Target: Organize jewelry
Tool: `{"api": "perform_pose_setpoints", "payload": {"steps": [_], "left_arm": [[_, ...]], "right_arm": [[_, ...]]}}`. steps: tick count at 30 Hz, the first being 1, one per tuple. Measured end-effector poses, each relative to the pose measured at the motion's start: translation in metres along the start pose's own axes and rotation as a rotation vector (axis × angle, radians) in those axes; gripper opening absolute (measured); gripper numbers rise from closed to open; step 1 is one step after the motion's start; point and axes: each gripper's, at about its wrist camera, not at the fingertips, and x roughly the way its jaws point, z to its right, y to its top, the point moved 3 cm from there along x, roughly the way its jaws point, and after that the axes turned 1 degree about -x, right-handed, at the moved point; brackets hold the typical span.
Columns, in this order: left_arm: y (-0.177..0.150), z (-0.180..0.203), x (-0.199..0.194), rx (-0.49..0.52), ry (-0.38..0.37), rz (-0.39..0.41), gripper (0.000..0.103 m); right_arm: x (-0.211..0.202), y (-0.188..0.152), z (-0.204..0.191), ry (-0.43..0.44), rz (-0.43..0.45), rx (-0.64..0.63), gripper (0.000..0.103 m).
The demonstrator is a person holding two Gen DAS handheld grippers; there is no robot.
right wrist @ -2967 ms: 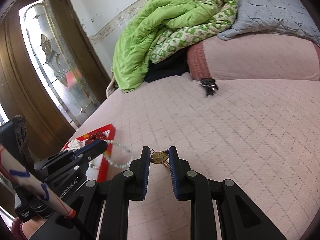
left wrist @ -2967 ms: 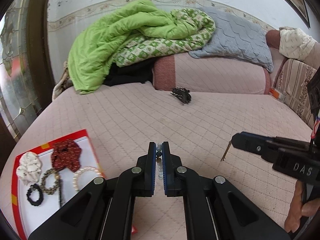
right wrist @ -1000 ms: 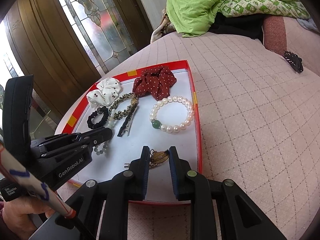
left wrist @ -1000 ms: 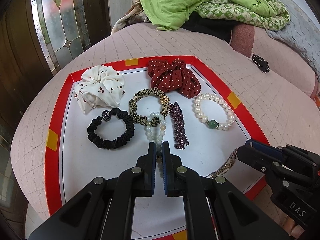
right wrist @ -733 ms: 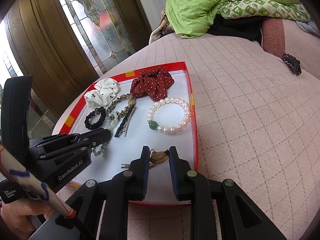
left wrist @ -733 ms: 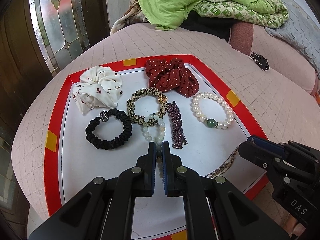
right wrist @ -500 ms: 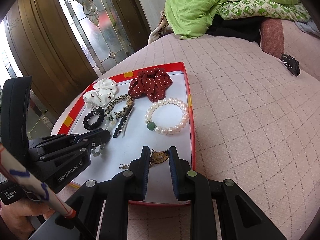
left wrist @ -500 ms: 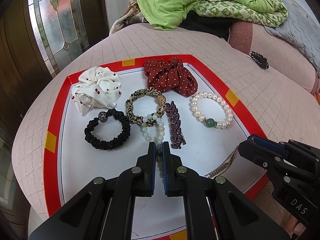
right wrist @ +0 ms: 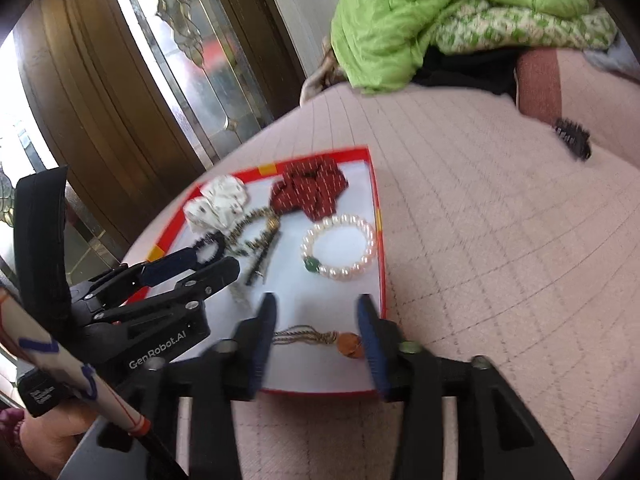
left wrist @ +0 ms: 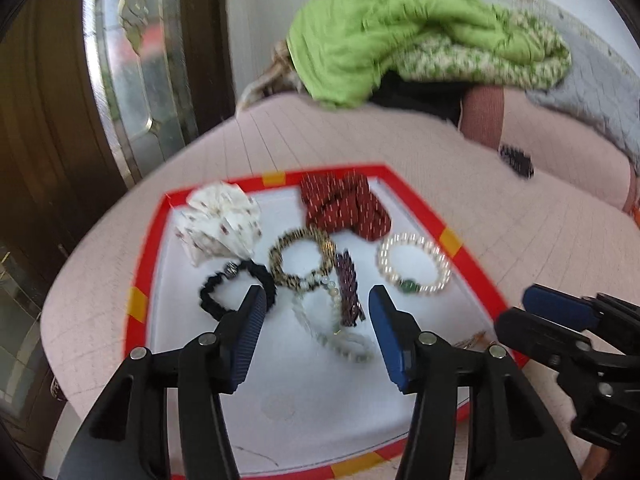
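Observation:
A red-rimmed white tray [left wrist: 140, 280] lies on the pink bed and also shows in the right wrist view [right wrist: 380, 264]. In it lie a white scrunchie [left wrist: 218, 228], a red dotted scrunchie [left wrist: 344, 204], a leopard hair tie [left wrist: 300, 256], a black hair tie [left wrist: 236, 288], a purple clip [left wrist: 348, 288], a pearl bracelet [left wrist: 414, 268] and a pale green bead bracelet [left wrist: 332, 324]. My left gripper [left wrist: 316, 312] is open above the bead bracelet. My right gripper [right wrist: 316, 320] is open over a gold necklace with an amber pendant [right wrist: 320, 338] lying in the tray.
A black hair claw [left wrist: 516, 160] lies on the pink quilted bed [right wrist: 500, 240] to the far right. A green quilt [left wrist: 400, 40] is piled at the back. A wooden door with patterned glass [right wrist: 132, 64] stands left of the bed.
Both grippers have opened. The bead bracelet has dropped from the left one onto the tray, the necklace from the right one. Both grippers have drawn back and the views are blurred.

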Motion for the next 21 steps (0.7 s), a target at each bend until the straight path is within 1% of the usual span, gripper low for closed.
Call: {"api": "perform_pose_setpoints", "payload": {"steps": [1,2,3,4,5,6,7,8,10,12,15,17,21], "left_arm": [[0.0,-0.001,-0.008,-0.013,0.004,0.018,0.057],[-0.001,-0.003,-0.022,-0.034,0.019,0.054,0.06],[-0.002,-0.004,-0.034,-0.041,0.035,0.083,0.073],[-0.004,-0.005,-0.048,-0.044,0.051,0.121,0.081],[-0.01,-0.004,-0.067,-0.042,0.072,0.163,0.093],[-0.014,-0.004,-0.079,-0.043,0.089,0.189,0.094],[-0.02,-0.005,-0.095,-0.045,0.106,0.23,0.094],[-0.026,-0.005,-0.109,-0.046,0.11,0.255,0.098],[-0.031,-0.005,-0.127,-0.053,0.114,0.26,0.1],[-0.037,-0.006,-0.144,-0.062,0.124,0.253,0.1],[-0.045,-0.009,-0.163,-0.07,0.154,0.247,0.101],[-0.049,-0.012,-0.175,-0.081,0.149,0.25,0.101],[-0.058,-0.019,-0.192,-0.084,0.165,0.257,0.101]], "right_arm": [[-0.008,0.001,-0.003,-0.007,0.011,-0.009,0.05],[-0.017,0.002,-0.005,-0.018,0.028,-0.018,0.053],[-0.029,0.002,-0.008,-0.03,0.052,-0.029,0.057],[-0.037,0.001,-0.011,-0.037,0.069,-0.036,0.06],[-0.053,-0.001,-0.015,-0.052,0.096,-0.053,0.066],[-0.065,-0.005,-0.019,-0.068,0.114,-0.068,0.073],[-0.075,-0.008,-0.023,-0.079,0.127,-0.078,0.076],[-0.087,-0.013,-0.027,-0.093,0.146,-0.089,0.08],[-0.103,-0.021,-0.033,-0.115,0.159,-0.102,0.086],[-0.116,-0.028,-0.038,-0.136,0.156,-0.101,0.087],[-0.135,-0.039,-0.045,-0.135,0.157,-0.092,0.089],[-0.146,-0.046,-0.049,-0.145,0.163,-0.093,0.089],[-0.161,-0.054,-0.053,-0.153,0.173,-0.1,0.089]]}}
